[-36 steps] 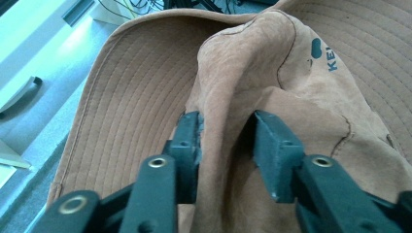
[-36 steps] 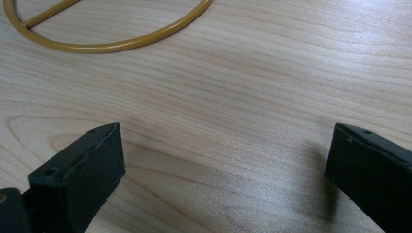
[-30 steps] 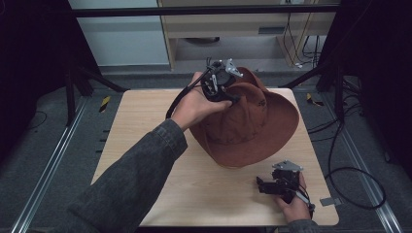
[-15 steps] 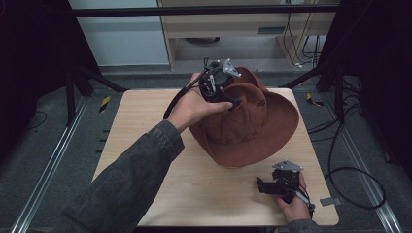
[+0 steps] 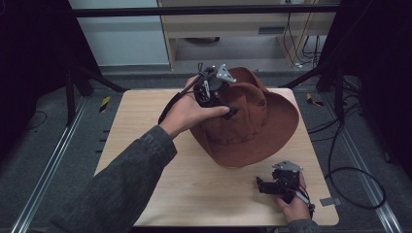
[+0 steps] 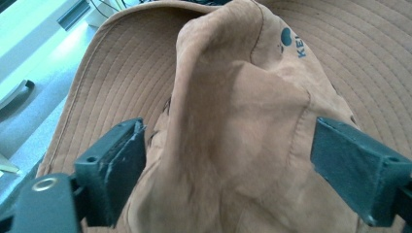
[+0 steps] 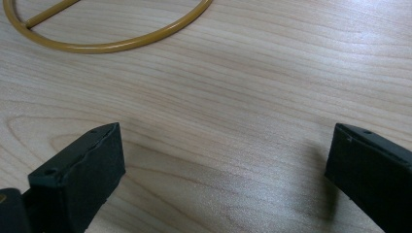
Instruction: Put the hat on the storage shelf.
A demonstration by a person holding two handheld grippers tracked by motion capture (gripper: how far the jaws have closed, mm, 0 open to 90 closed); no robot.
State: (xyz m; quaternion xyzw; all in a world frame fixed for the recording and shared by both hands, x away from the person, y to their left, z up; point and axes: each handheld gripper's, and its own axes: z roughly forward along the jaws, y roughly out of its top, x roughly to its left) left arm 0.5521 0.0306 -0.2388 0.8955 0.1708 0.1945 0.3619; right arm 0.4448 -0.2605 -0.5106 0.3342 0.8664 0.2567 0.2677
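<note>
Little has moved since a second ago: the left gripper (image 5: 219,97) still hovers at the brown hat's (image 5: 252,121) crown, jaws wide around the fabric. Hat sits on the table (image 5: 145,145). Right gripper (image 5: 277,187) rests near the front edge, jaws wide, empty.

Bench top: light wooden table (image 5: 145,145), grain running across it; a thin yellow ring (image 7: 97,47) with a straight bar across it lies flat on the wood. Floor either side: one yellow-and-black striped marker (image 5: 105,103) by the far left corner, black cables (image 5: 359,168) looped at right, and a small grey tag (image 5: 332,201), possibly tape, near the near right corner. Behind the table stands a pale wooden shelf unit (image 5: 243,24).
</note>
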